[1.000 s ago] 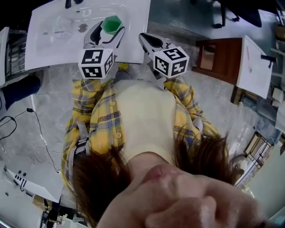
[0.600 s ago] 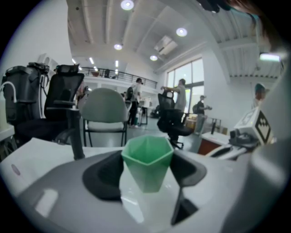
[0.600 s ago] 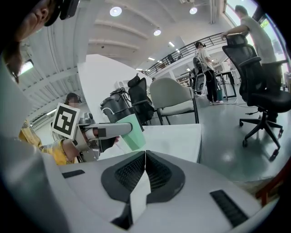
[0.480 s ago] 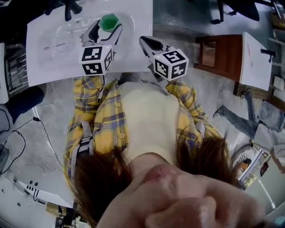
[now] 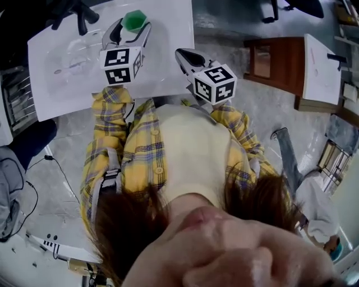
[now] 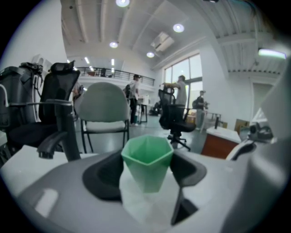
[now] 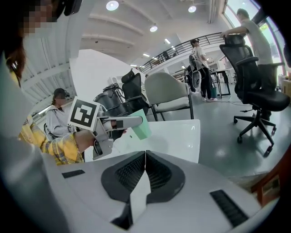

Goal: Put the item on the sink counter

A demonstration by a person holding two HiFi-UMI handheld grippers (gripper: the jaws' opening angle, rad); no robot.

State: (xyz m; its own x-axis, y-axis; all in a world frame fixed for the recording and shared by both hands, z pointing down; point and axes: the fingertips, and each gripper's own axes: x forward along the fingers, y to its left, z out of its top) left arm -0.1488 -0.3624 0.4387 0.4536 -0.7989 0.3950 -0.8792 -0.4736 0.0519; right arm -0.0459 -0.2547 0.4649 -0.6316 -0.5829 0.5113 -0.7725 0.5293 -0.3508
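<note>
A green faceted cup is clamped between the jaws of my left gripper, held above the white sink counter near its basin. In the left gripper view the cup stands upright with its open mouth up. My right gripper hovers at the counter's right front edge, jaws pressed together with nothing between them.
A black faucet rises at the back of the sink. A brown cabinet with a white top stands to the right. Office chairs and people fill the room behind.
My left gripper has carried the green cup farther out over the sink counter, away from the body. The right gripper has stayed at the counter's edge.
</note>
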